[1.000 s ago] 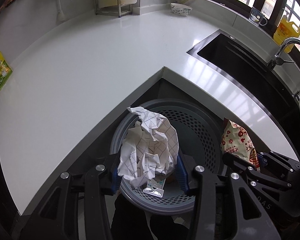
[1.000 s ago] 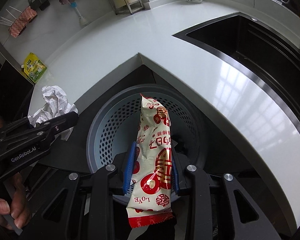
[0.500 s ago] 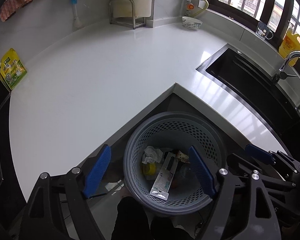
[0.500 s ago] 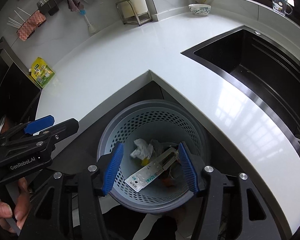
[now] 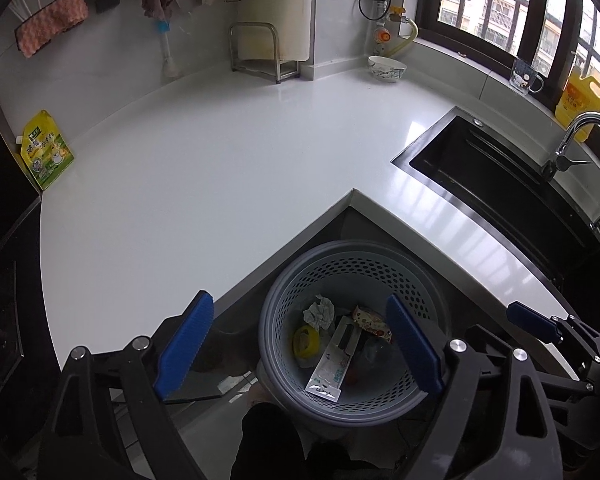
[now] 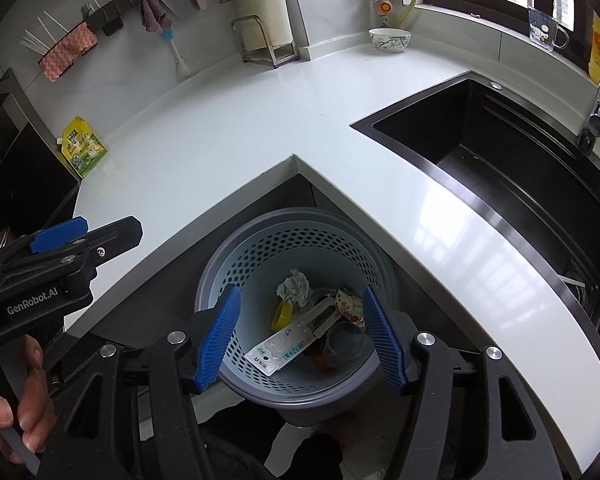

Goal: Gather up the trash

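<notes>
Your left gripper (image 5: 300, 344) and right gripper (image 6: 300, 338) have just been opening; both gape empty above the perforated wastebasket (image 5: 284, 300), crumpled paper (image 5: 319, 311) and snack wrapper (image 5: 374, 322) inside.

Window (image 5: 496, 0) daylight, counter (image 5: 180, 184) glare, fisheye-warped edges, sharp.

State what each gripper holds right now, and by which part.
Nothing. The left gripper and right gripper, whose jaws have just been opening, are empty above the trash basket.
</notes>
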Demonstrator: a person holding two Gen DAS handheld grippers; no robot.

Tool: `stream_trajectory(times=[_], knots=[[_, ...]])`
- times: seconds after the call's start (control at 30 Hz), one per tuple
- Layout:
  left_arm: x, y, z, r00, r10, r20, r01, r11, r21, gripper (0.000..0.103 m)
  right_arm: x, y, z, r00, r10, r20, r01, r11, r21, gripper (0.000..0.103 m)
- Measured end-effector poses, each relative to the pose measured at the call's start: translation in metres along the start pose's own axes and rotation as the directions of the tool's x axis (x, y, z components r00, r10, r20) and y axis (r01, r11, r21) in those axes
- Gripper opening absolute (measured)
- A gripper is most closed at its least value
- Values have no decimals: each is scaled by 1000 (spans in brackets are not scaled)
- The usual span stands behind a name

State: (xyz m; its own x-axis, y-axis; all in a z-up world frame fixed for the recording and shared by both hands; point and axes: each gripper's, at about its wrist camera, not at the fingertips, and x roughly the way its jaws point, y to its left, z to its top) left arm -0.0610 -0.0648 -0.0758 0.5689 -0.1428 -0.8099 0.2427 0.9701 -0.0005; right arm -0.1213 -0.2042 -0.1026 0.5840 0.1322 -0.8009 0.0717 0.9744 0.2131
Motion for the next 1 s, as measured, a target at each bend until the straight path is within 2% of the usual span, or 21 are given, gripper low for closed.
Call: stream_trajectory(times=[0.07,0.27,1.0], knots=[[-1,1,-1,1000,0,1,0,1000,0,90,-2,0,1,1000,-9,8,9,1000,2,66],[-6,1,-2,1000,8,5,-8,1000,3,96,-4,-5,2,1000,-19,11,19,1000,11,67],[-10,3,1,997,70,20,-70,998,8,97,-10,0,7,999,-34,36,34,999,-3,70]])
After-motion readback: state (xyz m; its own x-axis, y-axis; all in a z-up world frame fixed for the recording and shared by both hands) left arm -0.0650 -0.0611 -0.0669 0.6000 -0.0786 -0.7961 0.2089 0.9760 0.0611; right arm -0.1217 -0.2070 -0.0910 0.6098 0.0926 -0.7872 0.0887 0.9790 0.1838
